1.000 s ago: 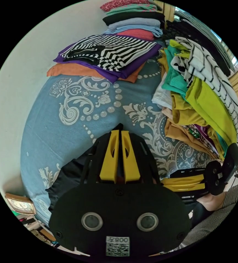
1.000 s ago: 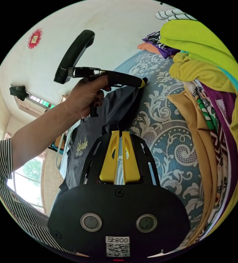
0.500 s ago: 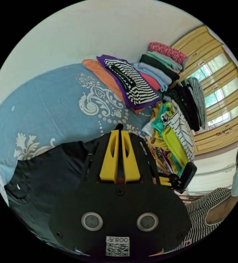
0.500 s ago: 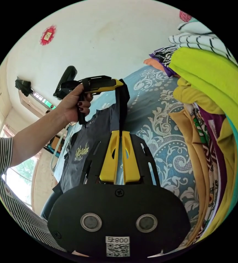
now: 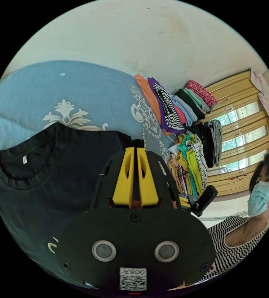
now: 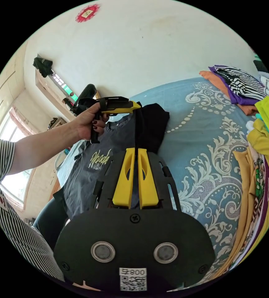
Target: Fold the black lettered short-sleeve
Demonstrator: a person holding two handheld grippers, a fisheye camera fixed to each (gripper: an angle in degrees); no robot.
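Left gripper view: the black lettered short-sleeve (image 5: 47, 173) is seen hanging at about nine o'clock, neckband uppermost, with the blue patterned bedspread (image 5: 63, 90) behind it. The left gripper (image 5: 136, 152) is closed to a narrow slit, and a pinch of dark shoulder cloth is held between its yellow jaws. In the right gripper view the right gripper (image 6: 135, 152) is likewise drawn nearly together on a taut black edge of the shirt (image 6: 109, 149), which is stretched up to the other gripper at eleven o'clock, held in a hand (image 6: 88, 122). Pale lettering is shown on the chest. Folded clothes (image 5: 171, 105) are stacked at two o'clock, and a loose heap (image 6: 264, 149) is seen at three o'clock. The garment is judged light, soft and limp, so it is likely to sag and swing wherever it is unsupported; it is best gripped at the shoulder seams or hem corners, where the doubled cloth resists slipping.
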